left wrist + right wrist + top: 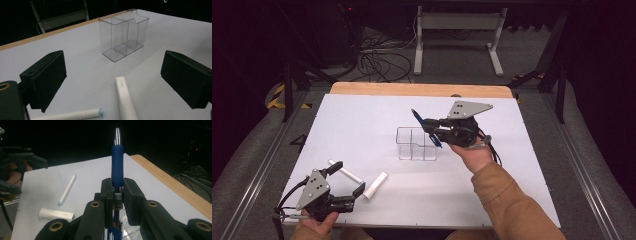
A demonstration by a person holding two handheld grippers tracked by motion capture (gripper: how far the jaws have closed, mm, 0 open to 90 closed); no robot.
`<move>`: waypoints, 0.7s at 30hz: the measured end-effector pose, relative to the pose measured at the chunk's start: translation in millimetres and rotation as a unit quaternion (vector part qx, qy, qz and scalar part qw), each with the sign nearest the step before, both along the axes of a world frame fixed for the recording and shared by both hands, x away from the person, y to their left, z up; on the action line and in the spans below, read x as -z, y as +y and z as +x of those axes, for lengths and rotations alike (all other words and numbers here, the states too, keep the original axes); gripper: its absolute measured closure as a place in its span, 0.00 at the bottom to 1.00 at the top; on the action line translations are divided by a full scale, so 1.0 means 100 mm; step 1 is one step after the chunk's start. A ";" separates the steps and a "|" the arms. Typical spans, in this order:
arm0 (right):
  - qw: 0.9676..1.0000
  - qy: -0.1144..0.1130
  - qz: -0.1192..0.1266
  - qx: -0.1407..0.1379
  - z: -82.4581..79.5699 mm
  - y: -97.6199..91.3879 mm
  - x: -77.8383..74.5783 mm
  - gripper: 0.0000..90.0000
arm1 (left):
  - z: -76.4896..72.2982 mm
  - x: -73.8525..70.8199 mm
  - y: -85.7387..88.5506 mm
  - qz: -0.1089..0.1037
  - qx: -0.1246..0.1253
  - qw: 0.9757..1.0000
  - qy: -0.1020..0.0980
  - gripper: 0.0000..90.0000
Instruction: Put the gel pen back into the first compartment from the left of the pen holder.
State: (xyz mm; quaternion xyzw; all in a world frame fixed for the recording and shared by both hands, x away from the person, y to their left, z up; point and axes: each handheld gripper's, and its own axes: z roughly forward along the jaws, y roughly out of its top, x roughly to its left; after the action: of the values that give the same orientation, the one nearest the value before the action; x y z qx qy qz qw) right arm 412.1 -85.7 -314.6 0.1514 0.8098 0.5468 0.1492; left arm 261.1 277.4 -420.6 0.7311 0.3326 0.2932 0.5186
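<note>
Right gripper (430, 131) clenched on the blue pen (426, 128) — above the clear organizer (416, 145) mid-desk; left gripper (348, 179) released — near the front edge.

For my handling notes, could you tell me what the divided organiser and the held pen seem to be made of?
Divided organiser: clear rigid plastic, probably acrylic; the table shows through its glossy walls. Blue pen: matte blue grip, likely rubber, with a shiny metal-looking tip, clamped in the right gripper.
</note>
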 end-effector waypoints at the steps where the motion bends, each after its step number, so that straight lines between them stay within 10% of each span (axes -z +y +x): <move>1: 1.000 -0.002 0.003 0.000 0.01 0.02 0.01 0.88 | 0.00 0.00 0.00 0.000 0.000 1.000 0.000 0.08; 21: 0.998 0.021 0.064 0.005 0.20 0.33 0.15 0.88 | 0.00 0.00 0.01 0.003 0.001 1.000 0.003 0.08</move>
State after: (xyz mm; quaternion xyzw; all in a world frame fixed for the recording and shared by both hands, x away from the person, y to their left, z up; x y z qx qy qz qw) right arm 432.2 -53.1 -329.3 0.1764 0.7751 0.5937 0.1249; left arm 261.4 277.9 -420.8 0.7335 0.3327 0.2916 0.5160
